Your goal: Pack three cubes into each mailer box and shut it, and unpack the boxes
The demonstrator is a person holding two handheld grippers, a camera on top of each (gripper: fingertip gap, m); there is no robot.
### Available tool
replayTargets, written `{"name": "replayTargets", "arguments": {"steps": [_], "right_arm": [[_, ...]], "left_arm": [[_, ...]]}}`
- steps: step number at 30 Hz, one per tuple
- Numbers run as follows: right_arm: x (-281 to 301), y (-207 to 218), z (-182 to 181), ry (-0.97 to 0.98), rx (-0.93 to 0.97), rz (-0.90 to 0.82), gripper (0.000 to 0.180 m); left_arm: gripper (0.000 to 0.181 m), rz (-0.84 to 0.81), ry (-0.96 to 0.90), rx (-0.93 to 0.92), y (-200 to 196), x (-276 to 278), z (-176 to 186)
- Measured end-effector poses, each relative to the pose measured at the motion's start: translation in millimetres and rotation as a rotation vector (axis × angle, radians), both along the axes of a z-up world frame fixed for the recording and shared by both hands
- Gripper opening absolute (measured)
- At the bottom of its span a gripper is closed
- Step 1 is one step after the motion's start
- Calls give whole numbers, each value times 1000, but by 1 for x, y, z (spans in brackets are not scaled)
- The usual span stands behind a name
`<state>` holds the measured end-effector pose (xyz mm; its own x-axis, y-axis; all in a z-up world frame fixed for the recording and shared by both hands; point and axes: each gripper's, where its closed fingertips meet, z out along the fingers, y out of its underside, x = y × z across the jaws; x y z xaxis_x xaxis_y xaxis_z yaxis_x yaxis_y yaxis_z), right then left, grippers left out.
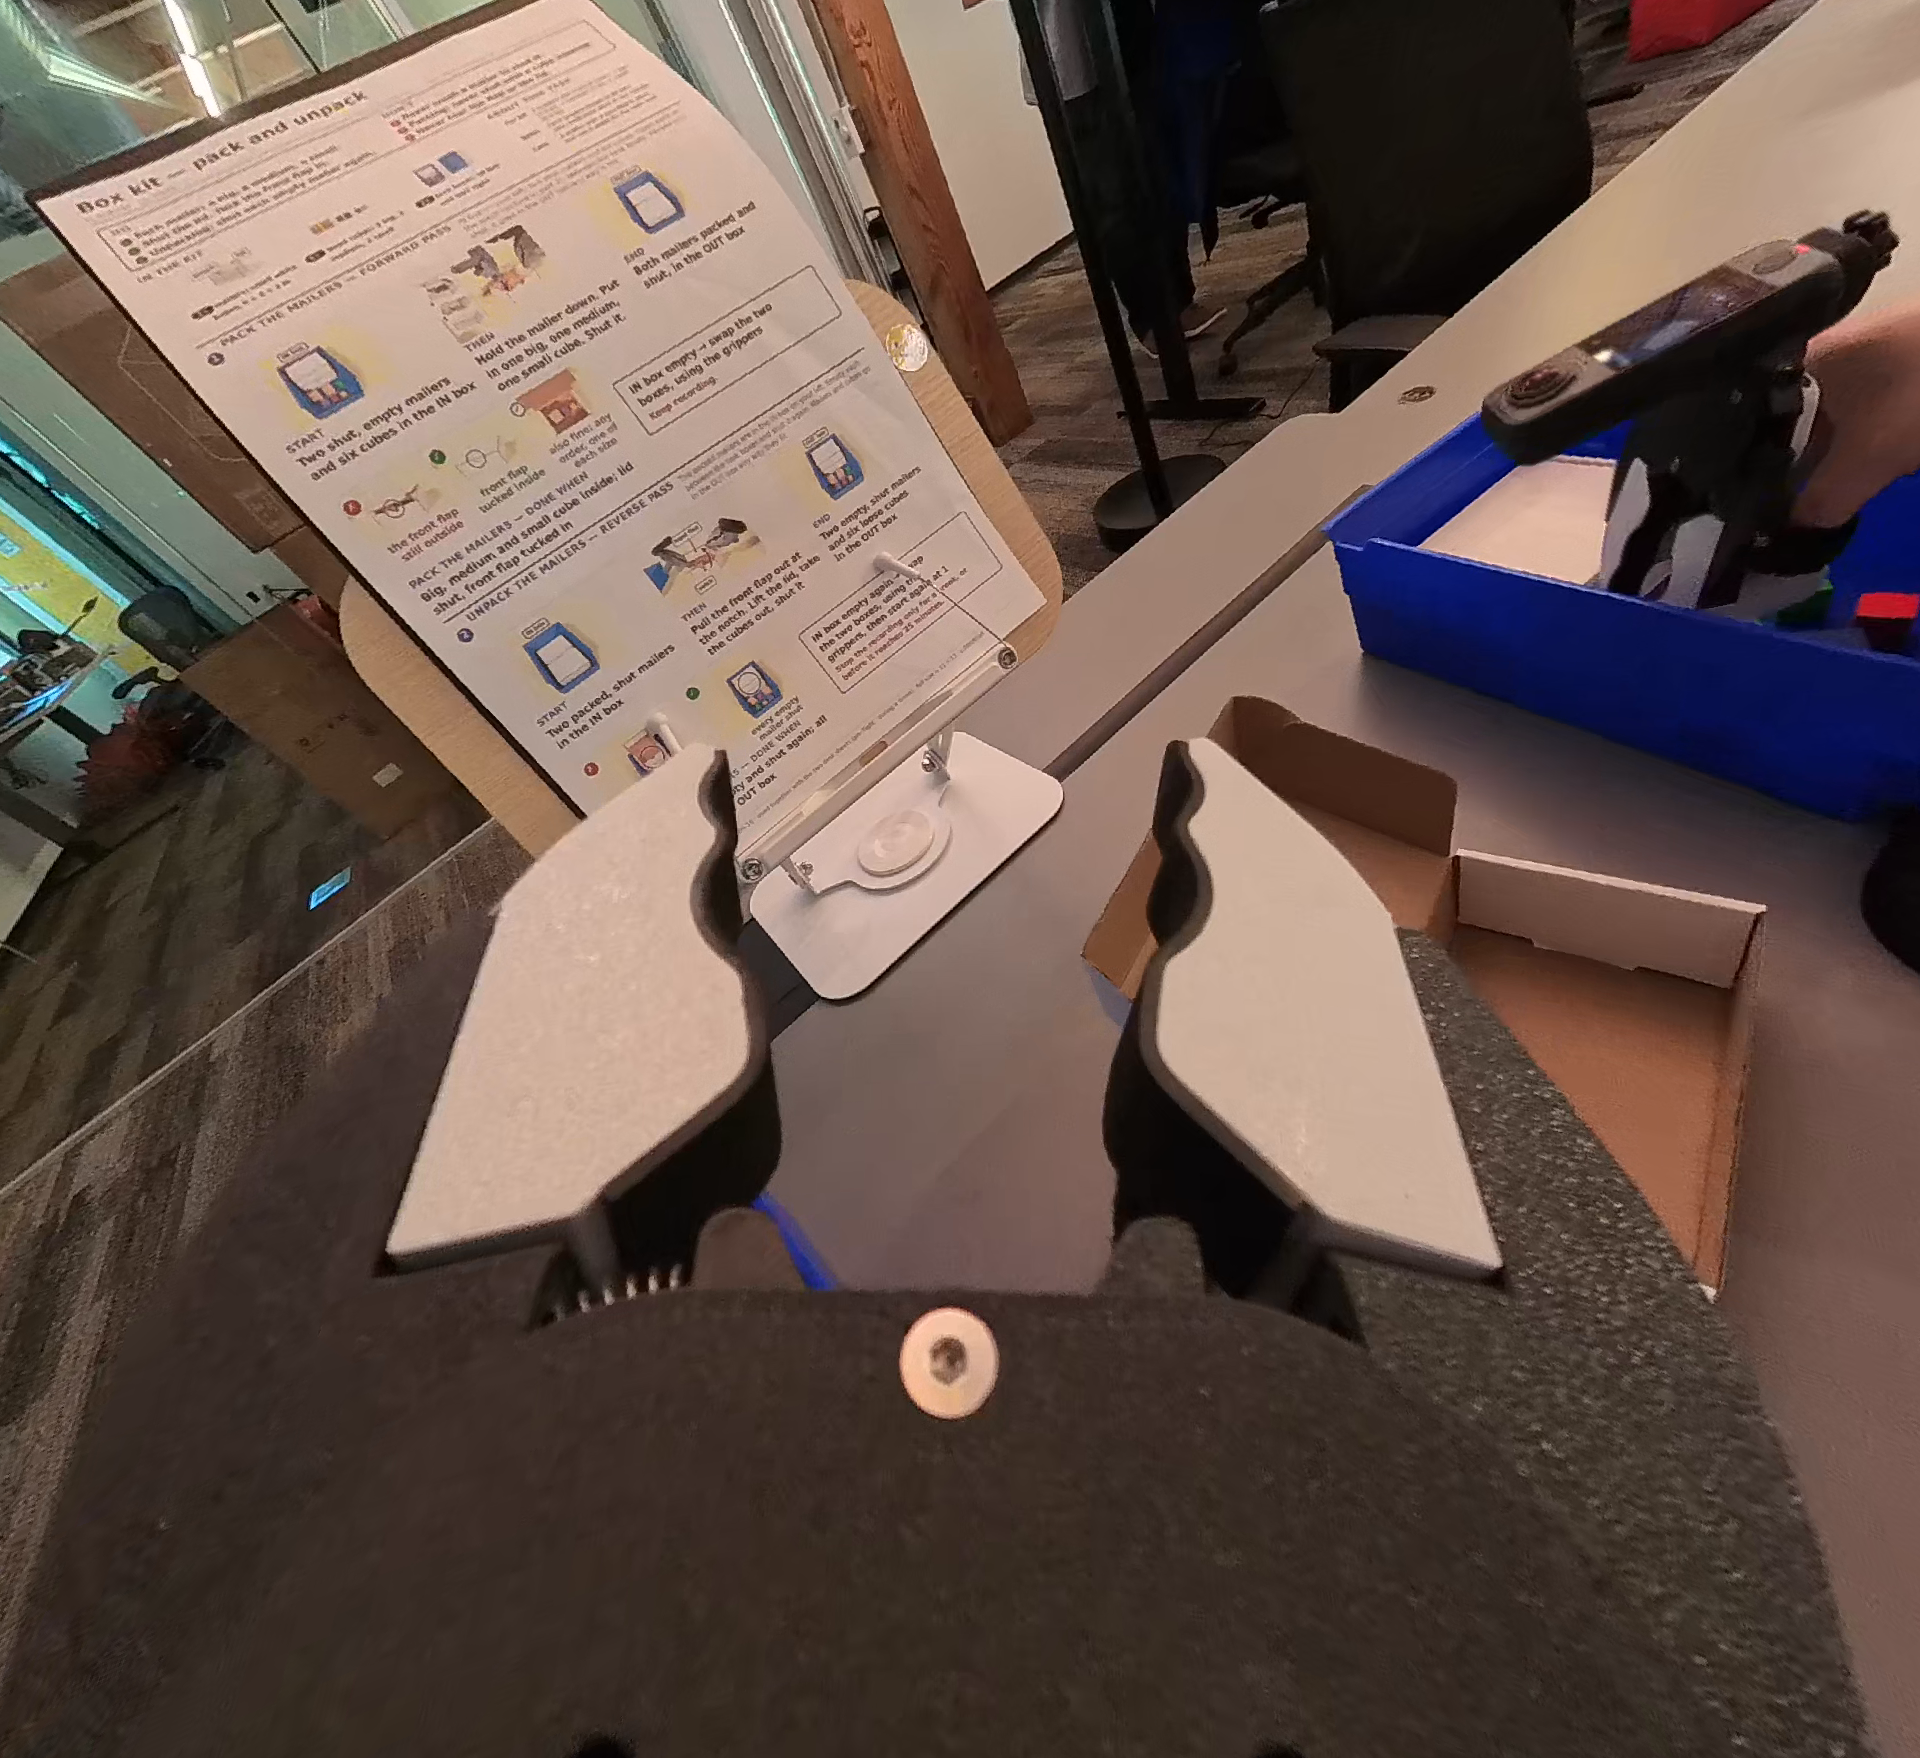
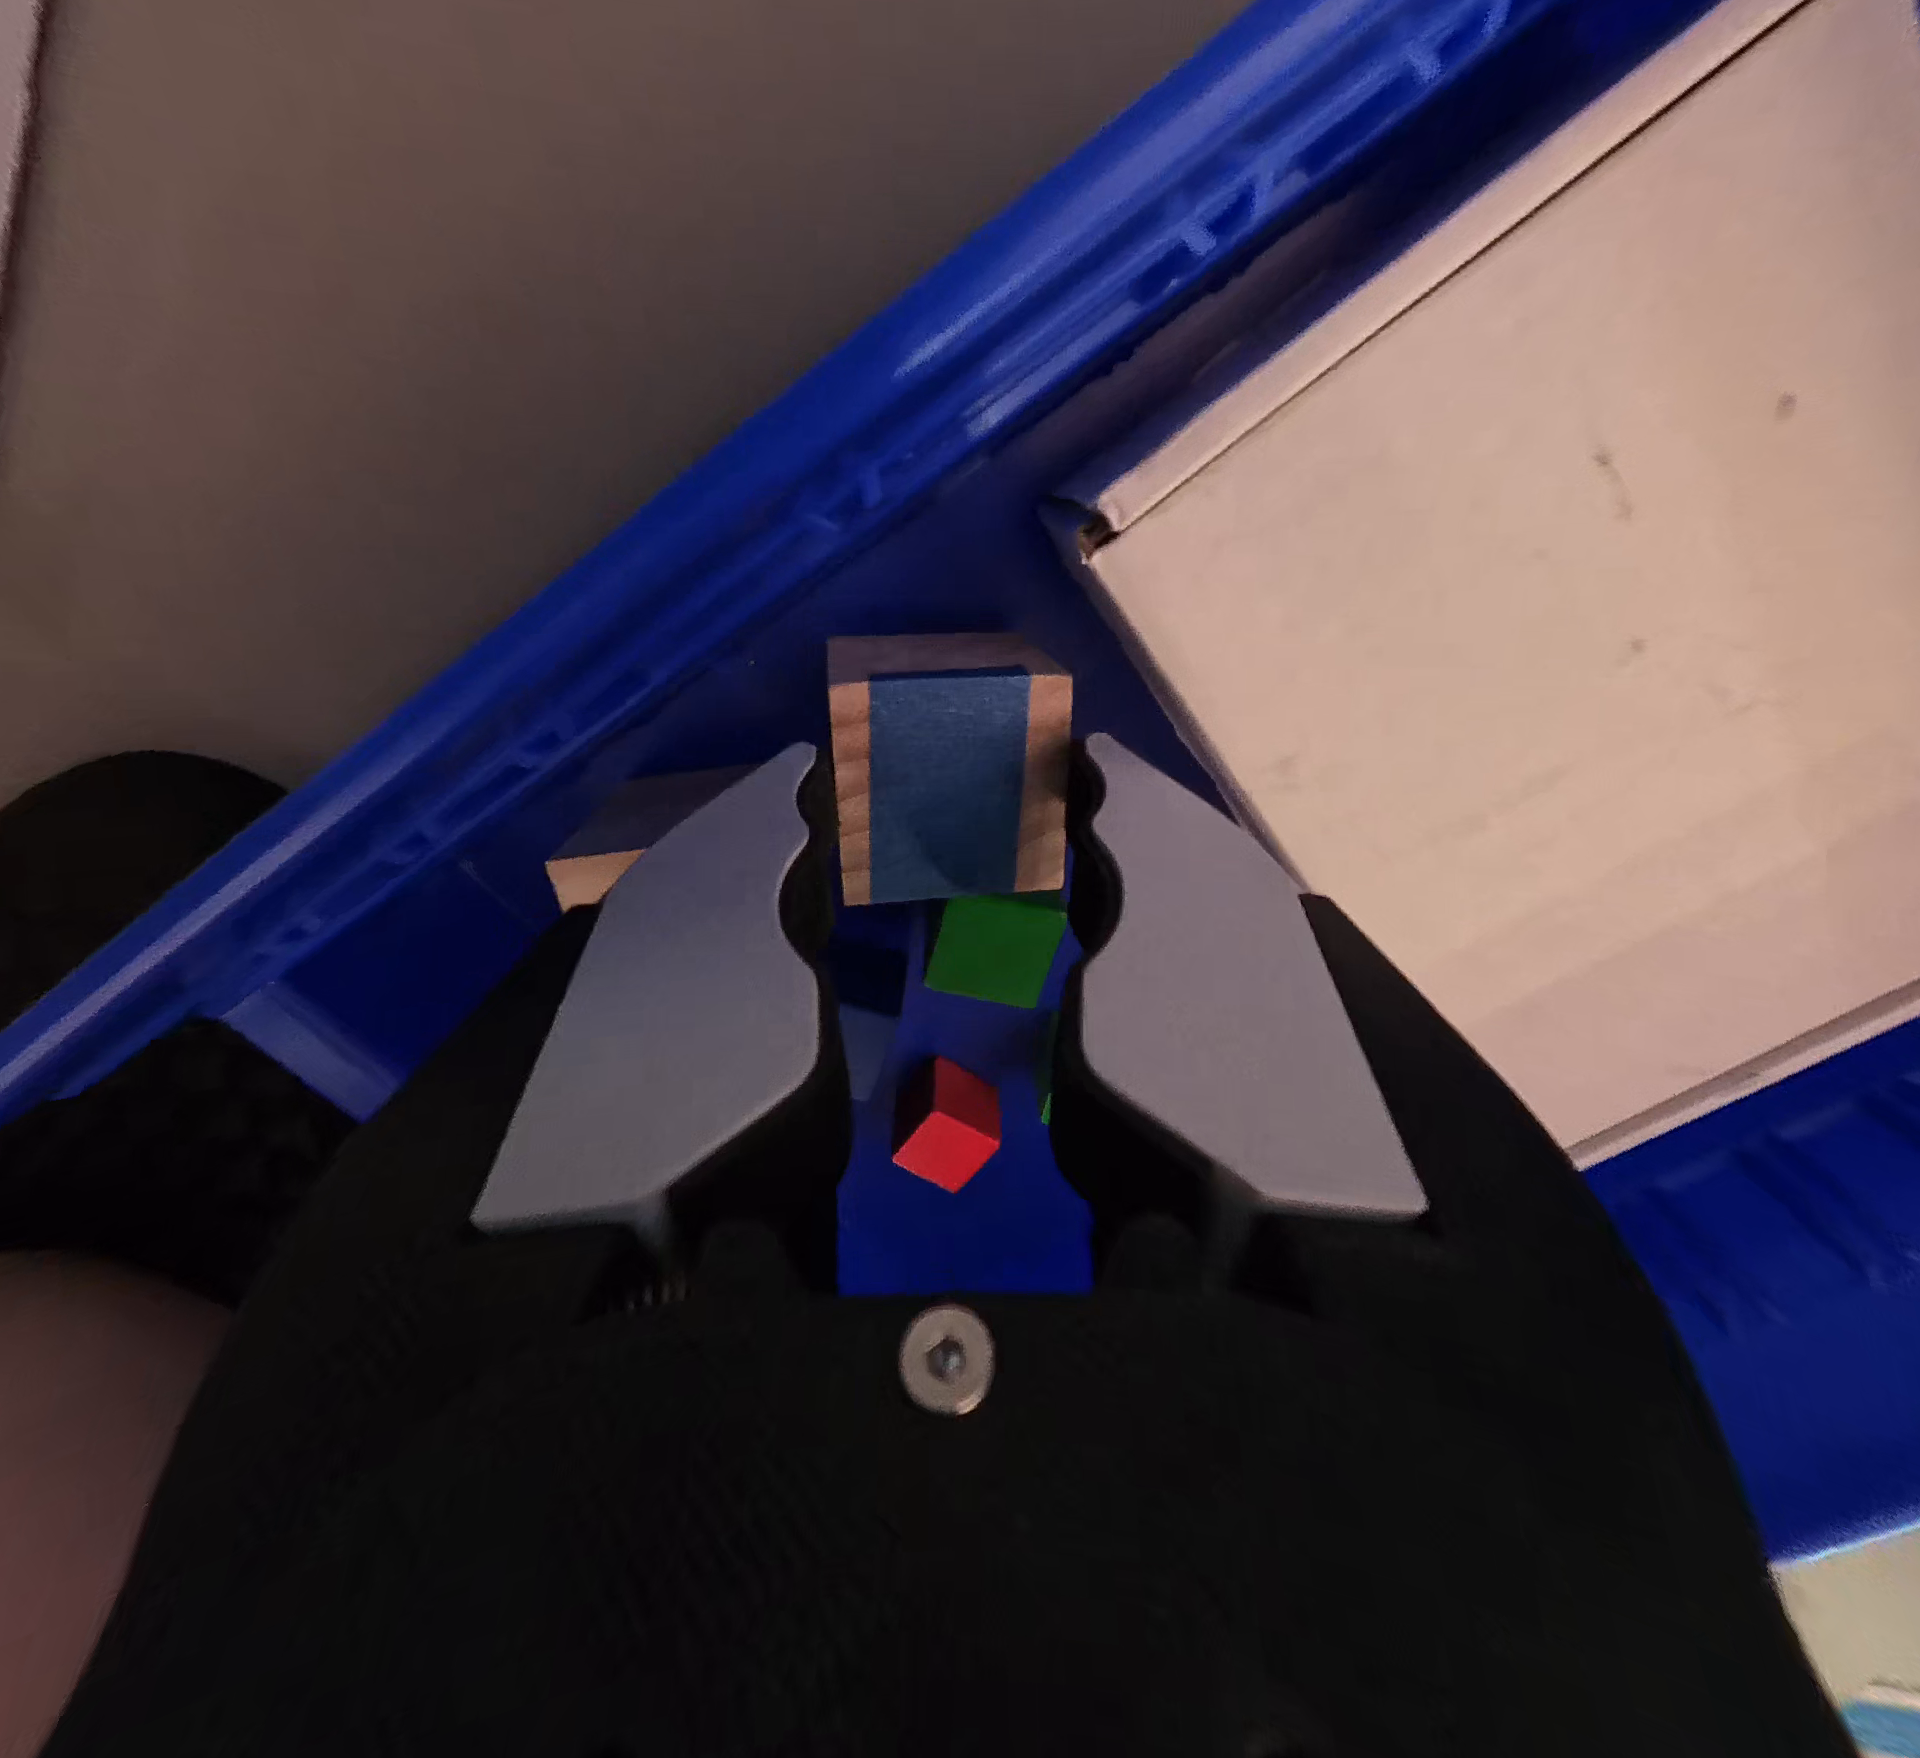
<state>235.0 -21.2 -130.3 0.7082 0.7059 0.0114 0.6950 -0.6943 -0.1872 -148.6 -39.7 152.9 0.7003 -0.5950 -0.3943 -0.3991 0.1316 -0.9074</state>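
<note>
My left gripper [image 1: 951,778] is open and empty above the grey table, just left of an open, empty mailer box [image 1: 1579,1002] with a brown inside. My right gripper [image 2: 948,789] is shut on a big wooden cube with a blue face [image 2: 945,773], inside the blue bin [image 2: 727,545]. Below it in the bin lie a green cube [image 2: 992,955] and a small red cube [image 2: 945,1126]; another wooden cube [image 2: 603,841] shows partly behind the left finger. A shut white mailer box [image 2: 1538,669] lies in the bin to the right. In the left wrist view the right gripper [image 1: 1683,555] reaches down into the bin [image 1: 1621,669].
An instruction sheet on a white stand [image 1: 540,399] stands at the table's back edge, just beyond my left gripper. A person's hand [image 1: 1870,399] holds the right gripper. The table edge and carpet floor [image 1: 156,929] lie to the left. A black round object [image 2: 125,835] sits beside the bin. Some 50 centimeters of space lies between my two pairs of fingers.
</note>
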Motion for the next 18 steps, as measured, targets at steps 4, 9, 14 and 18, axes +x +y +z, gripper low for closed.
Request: {"name": "replayTargets", "arguments": {"steps": [4, 9, 14, 18], "right_arm": [[5, 4, -3, -32, 6, -40, 44], [7, 5, 3, -64, 33, -65, 53], [15, 9, 53, -130, 210, -123, 53], [-8, 15, 114, -101, 462, -94, 53]], "left_arm": [[78, 7, 9, -9, 1, -1, -2], [78, 2, 12, -22, 2, 0, -5], [74, 34, 37, -149, 9, -2, -26], [67, 15, 67, -350, 13, 2, -58]]}}
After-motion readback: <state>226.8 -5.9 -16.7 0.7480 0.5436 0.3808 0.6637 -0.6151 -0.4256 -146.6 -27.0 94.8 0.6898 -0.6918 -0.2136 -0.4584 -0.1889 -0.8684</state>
